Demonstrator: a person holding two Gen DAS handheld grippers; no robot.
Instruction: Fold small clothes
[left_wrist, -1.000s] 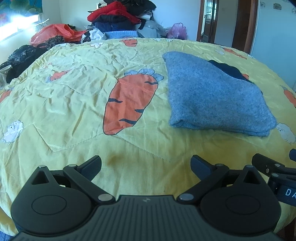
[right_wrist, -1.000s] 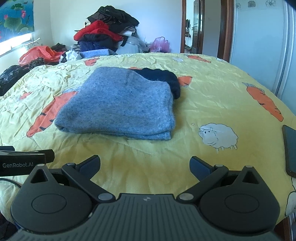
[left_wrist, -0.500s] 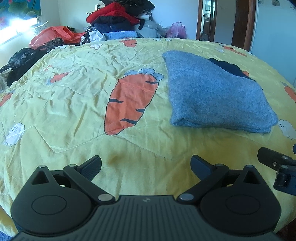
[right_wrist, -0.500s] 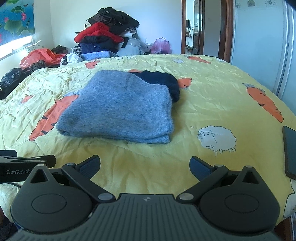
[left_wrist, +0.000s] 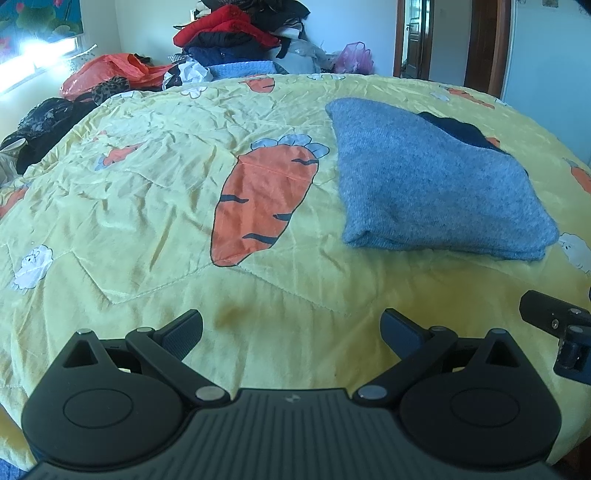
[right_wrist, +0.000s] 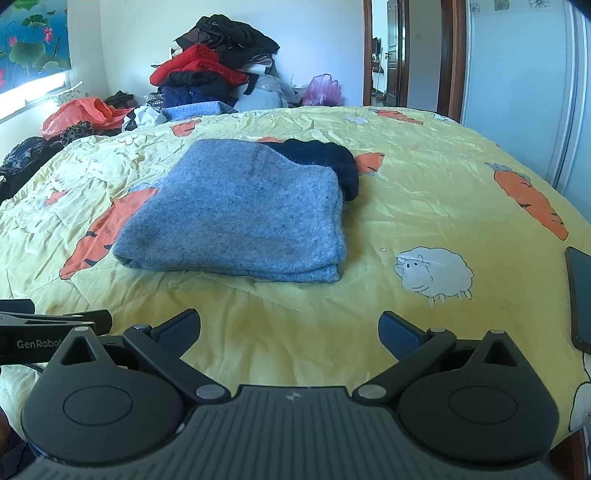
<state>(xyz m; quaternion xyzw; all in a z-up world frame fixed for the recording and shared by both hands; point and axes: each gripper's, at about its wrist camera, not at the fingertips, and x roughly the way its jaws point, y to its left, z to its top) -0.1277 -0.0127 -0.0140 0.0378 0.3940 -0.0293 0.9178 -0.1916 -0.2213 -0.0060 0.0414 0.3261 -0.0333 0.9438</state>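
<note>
A folded grey-blue knit garment (left_wrist: 436, 188) lies flat on the yellow carrot-print bedspread (left_wrist: 155, 206), with a dark navy garment (left_wrist: 461, 129) partly tucked under its far side. Both show in the right wrist view: the grey one (right_wrist: 240, 214) and the navy one (right_wrist: 328, 158). My left gripper (left_wrist: 291, 328) is open and empty above the near edge of the bed, left of the grey garment. My right gripper (right_wrist: 290, 328) is open and empty, in front of the grey garment and apart from it.
A pile of unfolded clothes (right_wrist: 214, 74) sits at the far end of the bed, with an orange bag (left_wrist: 110, 70) and dark clothes (left_wrist: 44, 122) at the far left. A dark phone (right_wrist: 580, 295) lies near the right edge. A doorway (right_wrist: 391, 55) is behind.
Both grippers have drawn back a little toward the near edge of the bed. The folded garments have not moved.
</note>
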